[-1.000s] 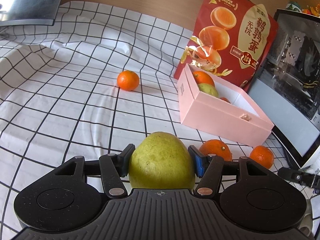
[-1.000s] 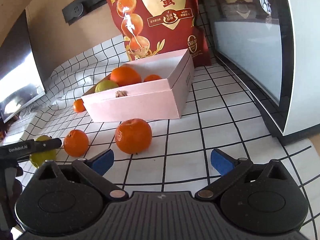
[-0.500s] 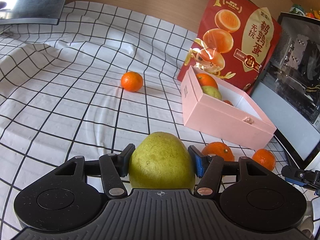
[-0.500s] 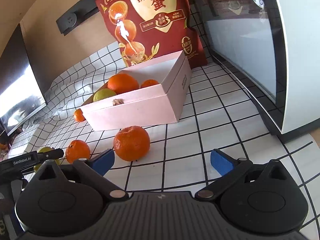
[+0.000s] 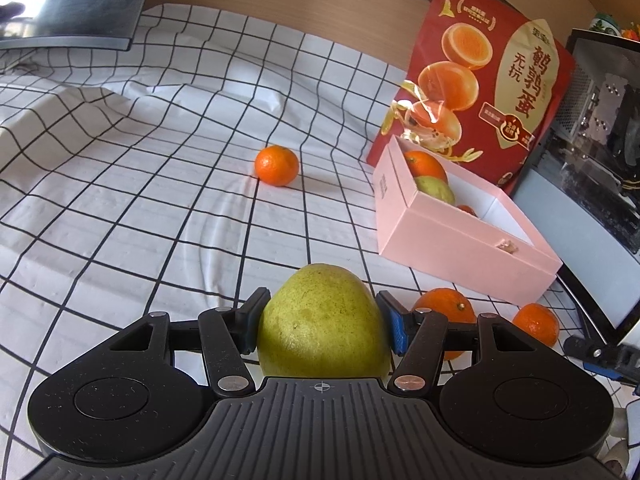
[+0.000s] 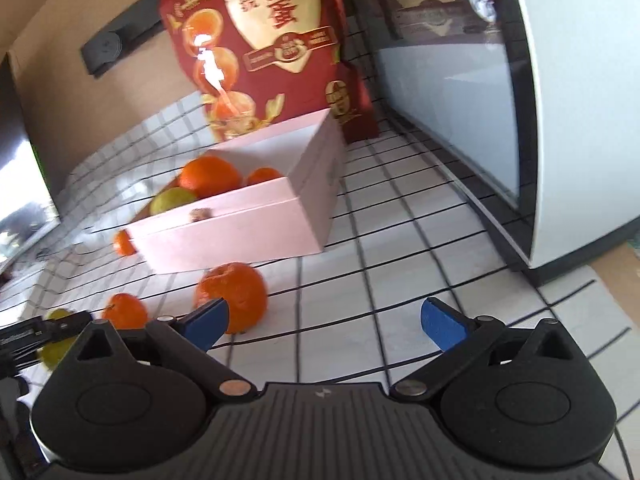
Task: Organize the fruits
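Nothing much shifted in the left wrist view: left gripper (image 5: pixel 322 322) stays clamped on the green pear (image 5: pixel 322 320), both pads pressing its sides, above the checked cloth (image 5: pixel 140 200). Pink box (image 5: pixel 452 248) sits far right holding an orange and another pear; lone mandarin (image 5: pixel 277 165) far centre, two oranges near the box front. Right wrist view has tilted and blurred: right gripper (image 6: pixel 324 322) jaws wide apart, empty, large orange (image 6: pixel 236 292) just beyond its left finger, box (image 6: pixel 240 236) behind it, red bag (image 6: pixel 260 40) further back.
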{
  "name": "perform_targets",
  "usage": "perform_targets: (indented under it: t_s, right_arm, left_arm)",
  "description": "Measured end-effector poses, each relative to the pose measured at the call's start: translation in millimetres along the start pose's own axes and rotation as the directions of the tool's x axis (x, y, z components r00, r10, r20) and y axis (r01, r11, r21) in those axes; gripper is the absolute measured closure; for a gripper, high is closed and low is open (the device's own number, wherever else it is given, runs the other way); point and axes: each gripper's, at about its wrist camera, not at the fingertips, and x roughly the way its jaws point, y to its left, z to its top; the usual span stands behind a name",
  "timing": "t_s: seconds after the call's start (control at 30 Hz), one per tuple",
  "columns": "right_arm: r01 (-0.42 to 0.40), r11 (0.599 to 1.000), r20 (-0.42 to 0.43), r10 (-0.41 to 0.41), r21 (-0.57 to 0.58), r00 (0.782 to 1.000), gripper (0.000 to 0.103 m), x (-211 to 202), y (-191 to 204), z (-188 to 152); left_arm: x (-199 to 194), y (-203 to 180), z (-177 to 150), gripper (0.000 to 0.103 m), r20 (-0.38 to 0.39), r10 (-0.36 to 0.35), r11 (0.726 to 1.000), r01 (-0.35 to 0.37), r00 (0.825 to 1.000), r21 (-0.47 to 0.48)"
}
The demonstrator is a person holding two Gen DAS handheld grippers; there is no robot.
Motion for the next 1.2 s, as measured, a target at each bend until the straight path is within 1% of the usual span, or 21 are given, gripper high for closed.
perform_targets:
  t_s: [0.07,0.13,0.17,0.2,0.27,0.33,0.43,0.53,0.57,0.67,0.7,0.73,0.8,0.87,0.93,0.97,1.0,1.1,1.2]
  right_arm:
    - [0.057,0.997,-0.022,-0.058,-0.049,0.998,0.0,3.2,9.3,0.6]
    - [0.13,0.98,-0.058,-0.141,-0.153,0.988,0.0,8.9,25.3,-1.3]
    - [0.148,0.965,-0.076,-0.168,-0.217,0.983,0.0,12.0,34.1,-3.9]
    - [0.147,0.953,-0.085,-0.175,-0.263,0.981,0.001,13.3,39.9,-6.6]
    - [0.145,0.937,-0.064,-0.174,-0.318,0.983,0.001,9.5,47.4,-11.4]
    - [0.119,0.931,-0.065,-0.151,-0.346,0.986,0.001,6.6,50.0,-14.3]
    - [0.085,0.938,-0.092,-0.123,-0.336,0.988,0.001,4.8,47.5,-13.4]
    - [0.003,0.932,-0.119,-0.049,-0.361,0.992,0.004,0.2,52.2,-11.6]
    - [-0.015,0.924,-0.115,-0.031,-0.382,0.993,0.004,-2.4,55.1,-12.3]
    - [-0.027,0.885,-0.088,-0.016,-0.465,0.996,0.004,-8.5,69.2,-16.9]
    - [-0.038,0.875,-0.087,-0.005,-0.482,0.996,0.006,-8.2,74.1,-17.5]
    - [-0.055,0.87,-0.09,0.012,-0.489,0.996,0.008,-7.9,78.8,-17.3]
    - [-0.103,0.868,-0.118,0.051,-0.486,0.992,0.014,-4.9,89.7,-14.6]
    - [-0.168,0.862,-0.166,0.1,-0.479,0.981,0.016,2.1,102.1,-10.6]
    - [-0.177,0.847,-0.162,0.109,-0.502,0.981,0.016,4.0,114.4,-9.9]
    - [-0.188,0.829,-0.164,0.118,-0.526,0.979,0.019,4.0,121.1,-9.9]
    - [-0.204,0.813,-0.174,0.128,-0.545,0.976,0.019,4.8,127.0,-9.6]
    - [-0.239,0.78,-0.197,0.151,-0.579,0.969,0.019,10.6,139.7,-7.5]
    - [-0.258,0.77,-0.21,0.165,-0.584,0.964,0.019,22.4,151.0,-3.8]
  left_arm:
    - [-1.1,0.2,0.1,0.039,-0.004,0.002,1.0,-0.002,1.0,0.0]
    - [-2.4,0.9,0.0,0.039,-0.008,0.001,1.0,-0.001,1.0,-0.005]
    - [-3.6,1.3,-0.7,0.039,-0.008,0.001,1.0,-0.001,1.0,-0.01]
    - [-5.0,0.9,-1.5,0.039,-0.006,0.003,1.0,-0.003,1.0,-0.013]
    - [-7.1,-2.0,-3.0,0.039,-0.006,0.014,1.0,-0.014,1.0,-0.003]
    - [-7.5,-5.5,-3.3,0.039,-0.008,0.029,0.999,-0.029,1.0,0.015]
    - [-7.9,-8.1,-3.7,0.039,-0.009,0.041,0.999,-0.041,0.999,0.03]
    - [-9.1,-8.5,-5.0,0.039,-0.002,0.045,0.998,-0.044,0.999,0.032]
    - [-9.0,-8.3,-5.2,0.039,0.0,0.045,0.999,-0.045,0.999,0.03]
    - [-8.3,-9.9,-5.7,0.039,0.004,0.053,0.998,-0.053,0.999,0.041]
    - [-8.5,-11.7,-6.2,0.039,0.005,0.058,0.997,-0.059,0.998,0.05]
    - [-8.6,-13.2,-6.5,0.039,0.005,0.064,0.996,-0.064,0.998,0.057]
    - [-8.0,-14.7,-6.0,0.039,-0.004,0.072,0.995,-0.072,0.997,0.065]
    - [-8.1,-15.0,-3.8,0.039,-0.025,0.076,0.995,-0.074,0.997,0.065]
    - [-8.3,-15.8,0.2,0.039,-0.063,0.074,0.994,-0.069,0.995,0.08]
    - [-8.5,-15.9,2.2,0.039,-0.082,0.072,0.994,-0.065,0.994,0.085]
    - [-8.6,-15.3,3.8,0.039,-0.098,0.068,0.994,-0.059,0.993,0.087]
    - [-7.3,-13.7,6.8,0.039,-0.122,0.068,0.993,-0.055,0.99,0.102]
    - [-1.6,-12.0,12.5,0.039,-0.146,0.092,0.989,-0.075,0.985,0.124]
